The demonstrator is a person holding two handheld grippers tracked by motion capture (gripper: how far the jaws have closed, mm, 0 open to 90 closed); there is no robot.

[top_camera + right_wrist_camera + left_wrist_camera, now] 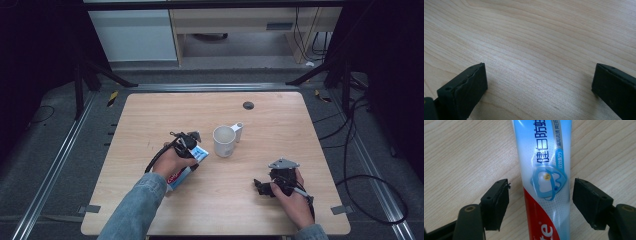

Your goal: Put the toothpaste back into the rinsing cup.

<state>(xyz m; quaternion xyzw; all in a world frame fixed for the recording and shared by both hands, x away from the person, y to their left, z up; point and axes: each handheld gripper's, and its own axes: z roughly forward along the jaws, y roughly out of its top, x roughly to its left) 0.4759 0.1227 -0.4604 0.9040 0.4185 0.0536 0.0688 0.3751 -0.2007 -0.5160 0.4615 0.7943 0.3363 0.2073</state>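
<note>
Between left tongs: toothpaste tube, ungripped.

Your left forearm, in a blue denim sleeve, comes in from the bottom edge and angles up and to the right over the tabletop. Your left hand wraps the left hand-held gripper, whose jaws stand apart with clear gaps on the inner side of each pad. Your right hand enters at the lower right, its wrist low near the table's front edge, gripping the right hand-held gripper. That gripper carries a grey three-cornered plate on top and points toward the left. Its jaws are spread wide, with bare wood between them.
</note>
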